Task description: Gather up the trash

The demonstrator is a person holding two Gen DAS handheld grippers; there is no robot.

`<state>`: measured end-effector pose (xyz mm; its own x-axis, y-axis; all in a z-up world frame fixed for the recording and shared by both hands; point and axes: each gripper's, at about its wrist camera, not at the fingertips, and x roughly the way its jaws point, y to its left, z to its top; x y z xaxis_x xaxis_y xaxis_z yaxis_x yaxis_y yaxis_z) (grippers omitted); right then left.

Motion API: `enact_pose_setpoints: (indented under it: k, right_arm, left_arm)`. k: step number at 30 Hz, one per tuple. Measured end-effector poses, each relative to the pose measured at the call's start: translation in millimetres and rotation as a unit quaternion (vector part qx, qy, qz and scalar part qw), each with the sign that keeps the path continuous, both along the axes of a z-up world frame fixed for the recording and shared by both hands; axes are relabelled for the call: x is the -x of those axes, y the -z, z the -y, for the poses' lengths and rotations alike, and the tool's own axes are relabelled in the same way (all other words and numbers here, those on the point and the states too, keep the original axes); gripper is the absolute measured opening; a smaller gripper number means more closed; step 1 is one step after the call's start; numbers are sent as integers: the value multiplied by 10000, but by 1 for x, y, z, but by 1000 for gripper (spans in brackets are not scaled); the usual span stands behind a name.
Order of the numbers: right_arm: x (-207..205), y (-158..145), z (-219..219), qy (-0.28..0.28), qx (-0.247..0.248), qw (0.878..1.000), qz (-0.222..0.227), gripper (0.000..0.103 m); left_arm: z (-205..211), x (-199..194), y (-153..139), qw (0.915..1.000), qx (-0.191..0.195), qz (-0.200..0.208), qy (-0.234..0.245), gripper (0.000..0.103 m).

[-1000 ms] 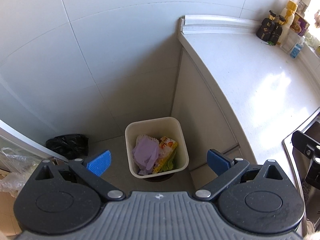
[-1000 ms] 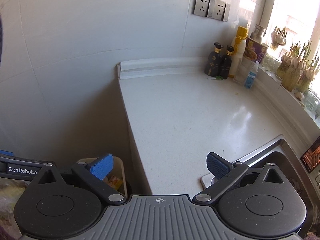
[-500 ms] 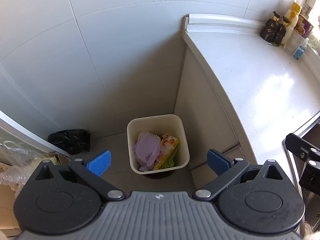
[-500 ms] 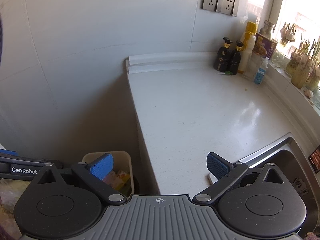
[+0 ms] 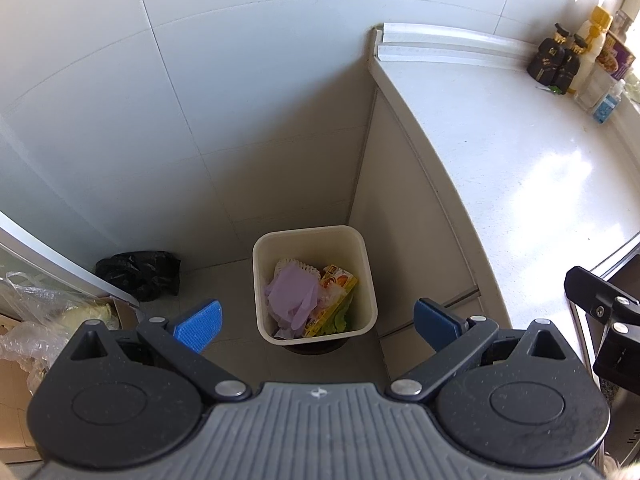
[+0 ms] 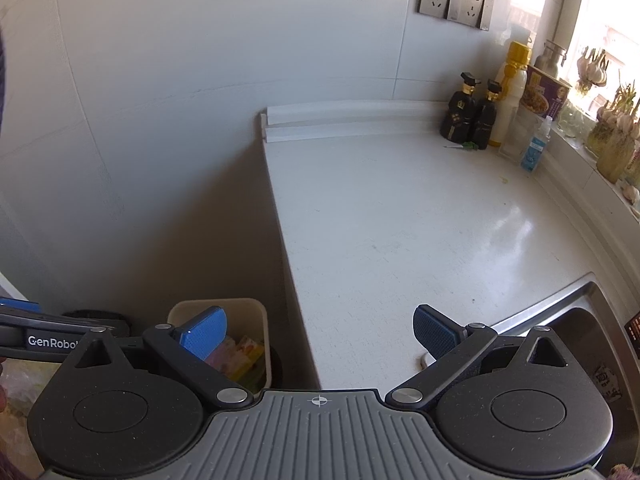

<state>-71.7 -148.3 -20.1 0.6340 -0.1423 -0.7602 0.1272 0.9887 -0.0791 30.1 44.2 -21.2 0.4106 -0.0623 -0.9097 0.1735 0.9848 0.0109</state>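
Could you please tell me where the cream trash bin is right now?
In the left wrist view the cream trash bin stands on the floor in the corner between the tiled wall and the counter's side panel, right of the black plastic bag.

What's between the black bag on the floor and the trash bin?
Only bare floor tile separates the black bag from the trash bin, as the left wrist view shows.

home kitchen: white countertop, steel sink, sauce bottles, wall sockets, garlic on windowsill.
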Motion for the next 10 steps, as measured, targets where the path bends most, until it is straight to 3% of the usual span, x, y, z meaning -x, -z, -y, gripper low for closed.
enact_pose_setpoints:
  k: [10]
  right_arm:
    - [-9, 5, 12, -81, -48, 9999, -76, 101]
  left_arm:
    - [7, -6, 3, 10000, 34, -78, 6, 102]
